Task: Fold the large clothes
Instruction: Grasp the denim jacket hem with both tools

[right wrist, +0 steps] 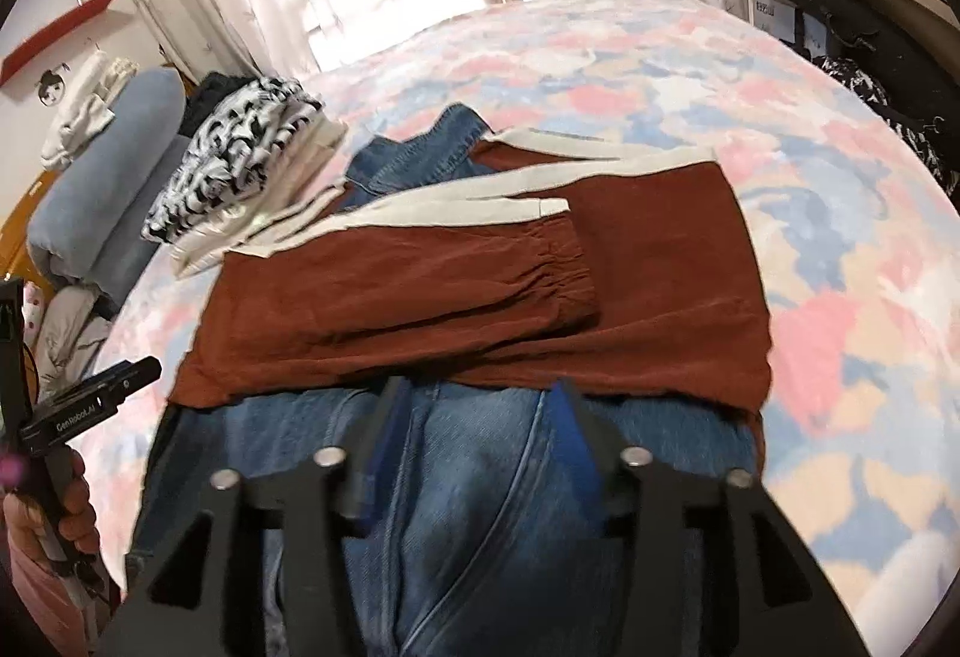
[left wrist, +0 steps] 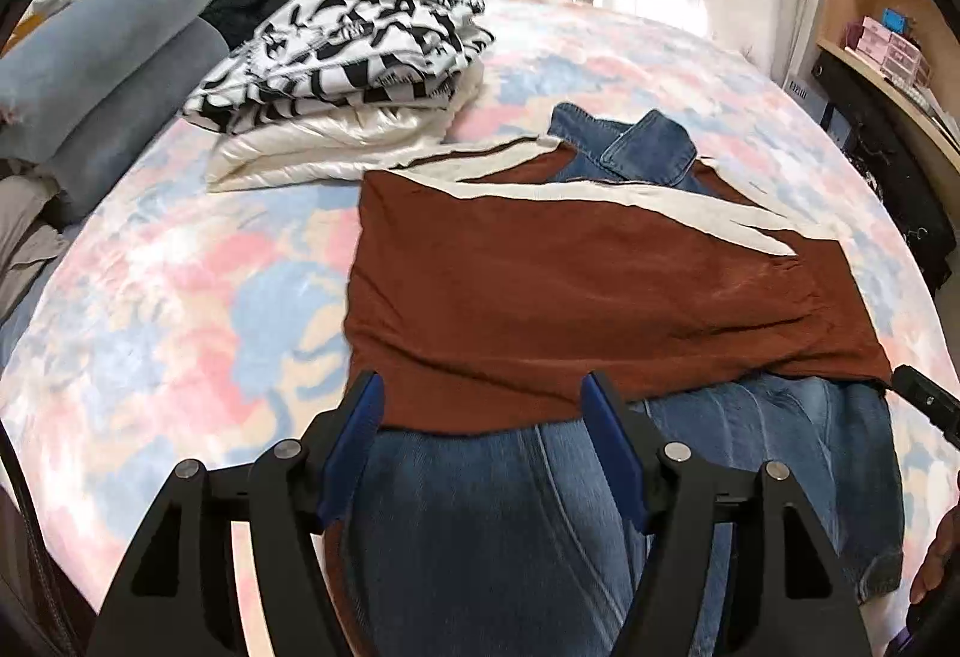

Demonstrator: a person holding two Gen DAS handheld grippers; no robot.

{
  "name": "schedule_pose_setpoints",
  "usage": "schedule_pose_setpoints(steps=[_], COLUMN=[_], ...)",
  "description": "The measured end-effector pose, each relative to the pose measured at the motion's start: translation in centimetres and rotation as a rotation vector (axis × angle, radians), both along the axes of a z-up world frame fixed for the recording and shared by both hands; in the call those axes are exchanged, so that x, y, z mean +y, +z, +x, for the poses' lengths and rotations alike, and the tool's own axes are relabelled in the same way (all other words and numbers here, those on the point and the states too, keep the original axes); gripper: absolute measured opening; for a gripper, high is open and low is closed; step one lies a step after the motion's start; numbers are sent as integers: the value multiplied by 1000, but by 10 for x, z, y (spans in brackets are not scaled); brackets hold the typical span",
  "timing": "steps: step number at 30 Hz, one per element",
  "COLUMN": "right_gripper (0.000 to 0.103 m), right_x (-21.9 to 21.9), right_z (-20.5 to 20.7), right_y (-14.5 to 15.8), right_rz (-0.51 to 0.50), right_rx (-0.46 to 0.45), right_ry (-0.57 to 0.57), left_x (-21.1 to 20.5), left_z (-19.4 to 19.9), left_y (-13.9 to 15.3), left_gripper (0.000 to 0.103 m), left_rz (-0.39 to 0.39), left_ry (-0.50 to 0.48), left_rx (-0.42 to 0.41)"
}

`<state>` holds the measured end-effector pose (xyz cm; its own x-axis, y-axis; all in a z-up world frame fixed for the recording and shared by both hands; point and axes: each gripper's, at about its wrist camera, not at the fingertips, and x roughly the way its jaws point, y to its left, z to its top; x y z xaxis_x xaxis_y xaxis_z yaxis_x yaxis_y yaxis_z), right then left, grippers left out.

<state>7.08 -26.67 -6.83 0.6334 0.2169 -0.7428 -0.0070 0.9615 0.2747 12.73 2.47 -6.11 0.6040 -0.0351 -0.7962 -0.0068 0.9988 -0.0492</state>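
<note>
Denim jacket (left wrist: 480,525) lies flat on the pastel bedspread (left wrist: 180,309) with rust-brown trousers (left wrist: 600,285) folded across its middle, near a stack of folded clothes (left wrist: 342,75) further up the bed. Both tools hover over the jacket's near part with fingers spread and nothing between them: the left gripper (left wrist: 483,417) at the trousers' near edge, the right gripper (right wrist: 474,417) likewise. My worry is that lifting the jacket's hem could drag the loose trousers askew, since one pinch may catch both layers.
</note>
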Motion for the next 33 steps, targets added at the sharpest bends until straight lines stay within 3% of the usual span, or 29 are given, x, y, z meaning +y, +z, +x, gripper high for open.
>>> schedule_pose_setpoints(steps=[8, 17, 22, 33], right_gripper=[54, 54, 54, 54], right_x=[-7, -14, -27, -53], right_z=[-47, -88, -104, -134], right_y=[24, 28, 17, -6], right_rz=[27, 20, 107, 100], right_rx=[-46, -35, 1, 44], right_ry=[-25, -32, -10, -49], left_x=[11, 33, 57, 90], left_z=[-53, -95, -116, -136], left_y=[21, 18, 4, -65], left_gripper=[72, 73, 79, 79], left_rz=[5, -22, -91, -347], left_ry=[26, 67, 94, 119], left_rx=[-58, -60, -49, 87])
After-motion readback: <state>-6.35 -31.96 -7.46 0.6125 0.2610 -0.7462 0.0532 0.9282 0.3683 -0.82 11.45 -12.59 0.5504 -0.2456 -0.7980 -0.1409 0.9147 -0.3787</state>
